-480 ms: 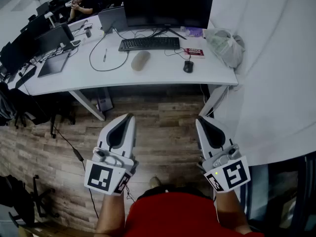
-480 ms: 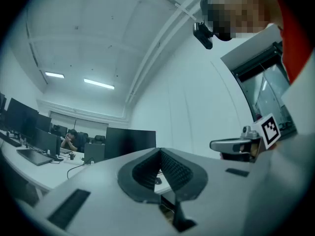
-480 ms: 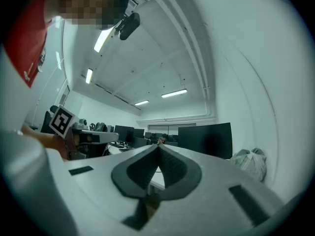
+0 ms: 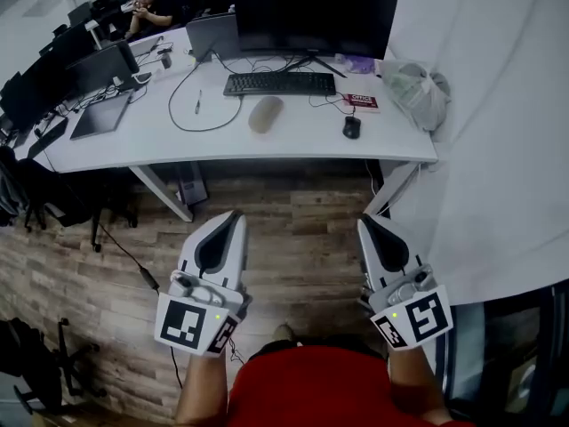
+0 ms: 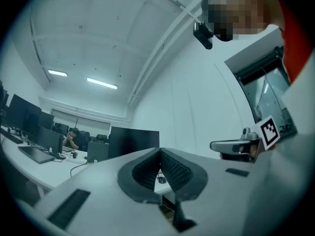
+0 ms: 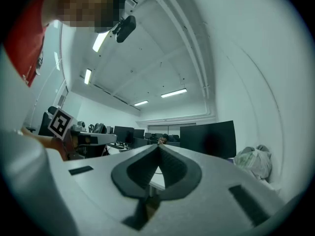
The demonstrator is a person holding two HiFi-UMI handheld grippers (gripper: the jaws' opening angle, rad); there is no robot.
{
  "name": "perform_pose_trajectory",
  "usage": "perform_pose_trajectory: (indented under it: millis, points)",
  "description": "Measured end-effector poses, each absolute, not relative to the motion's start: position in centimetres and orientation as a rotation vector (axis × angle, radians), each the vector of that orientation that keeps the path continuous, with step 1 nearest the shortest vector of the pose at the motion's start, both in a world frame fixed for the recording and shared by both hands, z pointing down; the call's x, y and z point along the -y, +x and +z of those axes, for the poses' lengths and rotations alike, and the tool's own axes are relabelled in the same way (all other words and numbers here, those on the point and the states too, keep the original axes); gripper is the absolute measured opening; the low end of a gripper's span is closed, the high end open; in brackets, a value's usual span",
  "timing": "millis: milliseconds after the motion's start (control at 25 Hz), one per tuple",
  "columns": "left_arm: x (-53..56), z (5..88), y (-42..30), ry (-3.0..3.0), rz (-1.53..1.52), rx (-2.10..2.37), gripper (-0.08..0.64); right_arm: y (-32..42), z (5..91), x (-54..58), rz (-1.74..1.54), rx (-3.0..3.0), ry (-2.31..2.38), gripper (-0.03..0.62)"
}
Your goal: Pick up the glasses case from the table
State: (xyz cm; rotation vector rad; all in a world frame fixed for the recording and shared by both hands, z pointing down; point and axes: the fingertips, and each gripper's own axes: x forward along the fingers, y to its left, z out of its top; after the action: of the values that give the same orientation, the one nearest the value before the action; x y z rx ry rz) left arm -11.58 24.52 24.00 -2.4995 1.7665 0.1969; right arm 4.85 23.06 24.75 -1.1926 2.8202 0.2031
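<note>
The beige oval glasses case (image 4: pixel 265 114) lies on the white desk (image 4: pixel 133 140), just in front of the black keyboard (image 4: pixel 279 84). My left gripper (image 4: pixel 236 214) and right gripper (image 4: pixel 362 221) hover over the wooden floor, well short of the desk's near edge. Both are shut with nothing between the jaws. In the left gripper view the left gripper (image 5: pixel 160 151) points roughly level toward the desk, its pads meeting at the tip. In the right gripper view the right gripper (image 6: pixel 158 146) looks the same. The case shows in neither gripper view.
On the desk stand a large dark monitor (image 4: pixel 313 12), a mouse (image 4: pixel 352 126), a red booklet (image 4: pixel 360 101), a plastic bag (image 4: pixel 416 87), a laptop (image 4: pixel 98 116) and cables. A person (image 4: pixel 158 5) sits at the far left end. A chair base (image 4: pixel 53 363) stands at the lower left.
The desk and its things have shifted slightly down and right in the head view, so the view has come a little closer. Both grippers stay shut and keep their places in the frame.
</note>
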Motion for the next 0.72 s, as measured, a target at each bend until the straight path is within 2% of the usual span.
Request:
perform_pose_trajectory:
  millis: [400, 720]
  points:
    - [-21.8, 24.5, -15.3, -2.512, 0.205, -1.752, 0.009, 1.5, 25.7, -21.0, 0.194, -2.813, -1.235, 0.005]
    - [-15.6, 25.7, -16.2, -2.488, 0.170, -1.776, 0.011, 0.4, 26.5, -14.6, 0.214, -2.808, -1.197, 0.005]
